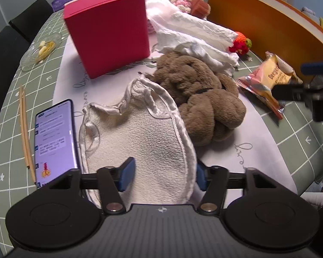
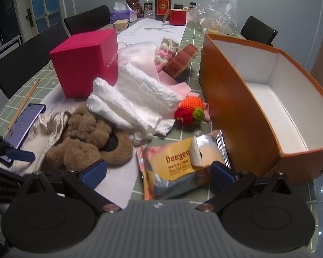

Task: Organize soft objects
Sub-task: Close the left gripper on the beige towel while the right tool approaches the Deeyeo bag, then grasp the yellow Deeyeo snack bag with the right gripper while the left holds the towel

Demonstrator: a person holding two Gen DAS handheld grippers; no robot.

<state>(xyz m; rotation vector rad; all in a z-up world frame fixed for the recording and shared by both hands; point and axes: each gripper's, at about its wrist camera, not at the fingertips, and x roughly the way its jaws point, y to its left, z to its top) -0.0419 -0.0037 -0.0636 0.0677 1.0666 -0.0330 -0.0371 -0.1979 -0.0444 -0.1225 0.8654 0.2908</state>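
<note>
Straddling the near end of the cream cloth (image 1: 137, 142), the left gripper (image 1: 161, 175) stands with its jaws at a middling gap, one blue pad to each side of the fabric. The right-hand pad lies against the cloth's hemmed edge, and the left pad appears to rest on the nap, but whether the two are pressing yet cannot be told from here.

The cloth runs lengthwise straight away from these jaws, toward the brown plush toy (image 1: 200, 99), whose near side its far end meets. The grip therefore falls across the short width, which is the relation the coming lift depends on (a pull upward would trail the long end behind).

The right gripper (image 2: 158, 173) is wide open and holds nothing; the snack packet (image 2: 180, 163) lies on the table between its pads, not gripped. The cloth sits far to that gripper's left, past the plush, so the left hand is plainly the nearer.

The orange box (image 2: 236, 111) stands open beside the right gripper, probably the destination.
</note>
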